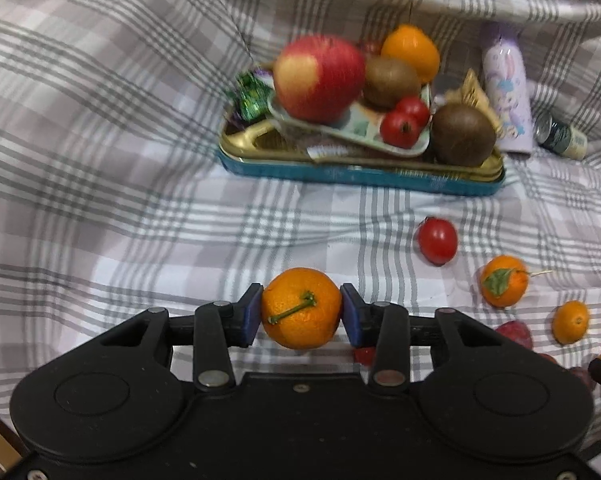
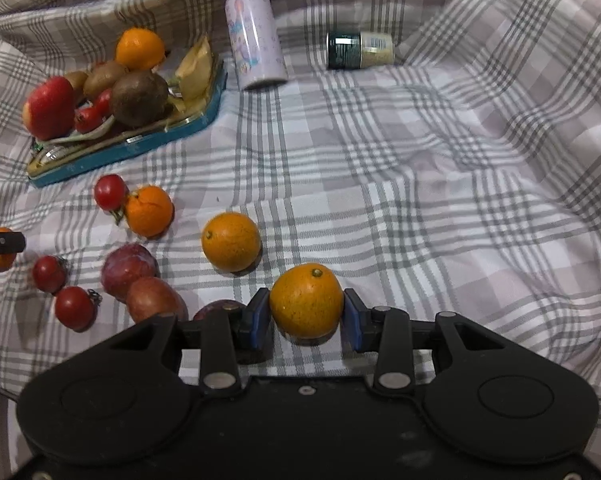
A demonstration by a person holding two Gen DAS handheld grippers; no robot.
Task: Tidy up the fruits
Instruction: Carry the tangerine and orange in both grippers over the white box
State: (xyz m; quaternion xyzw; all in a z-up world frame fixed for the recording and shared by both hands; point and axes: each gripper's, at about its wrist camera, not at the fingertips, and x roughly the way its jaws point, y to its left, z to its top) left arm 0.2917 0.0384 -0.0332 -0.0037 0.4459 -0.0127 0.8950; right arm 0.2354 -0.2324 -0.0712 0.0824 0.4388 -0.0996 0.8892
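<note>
The left gripper (image 1: 301, 312) is pinching a small round mandarin with a green stem (image 1: 300, 307) right across its middle, both blue pads flat against the peel. It looks lifted off the grey-and-white plaid cloth (image 1: 120, 200), with the crowded blue tin tray (image 1: 360, 176) up ahead, well apart.

The right gripper (image 2: 306, 312) brackets a second round orange mandarin (image 2: 306, 301). Its pads sit right at the fruit's sides, but I honestly cannot tell if they're squeezing or just framing it, and the fruit seems to rest on the cloth.

Handling-wise, my guess: these are light, with a soft, slightly loose peel over a squishy inside, so a gentle clamp at the widest part is the way to go (squeeze hard and you'll dent or split it). The skin is a bit waxy and the shape is round, so an off-centre grip could let it roll out. I'd keep the pads off the stem end.

Further out from the right gripper there's another loose orange mandarin (image 2: 231, 242), a leafy mandarin (image 2: 148, 211) touching a small red tomato (image 2: 110, 192), and two purple-red plums (image 2: 140, 284) side by side.

The tray is already stacked with a big red apple (image 1: 318, 78), brown kiwis (image 1: 390, 77) and small tomatoes on a little patterned plate (image 1: 364, 130). That pile looks tippy, so whatever goes in should be set down, not dropped. A lilac cartoon bottle (image 1: 506, 88) stands just beside the tray.
</note>
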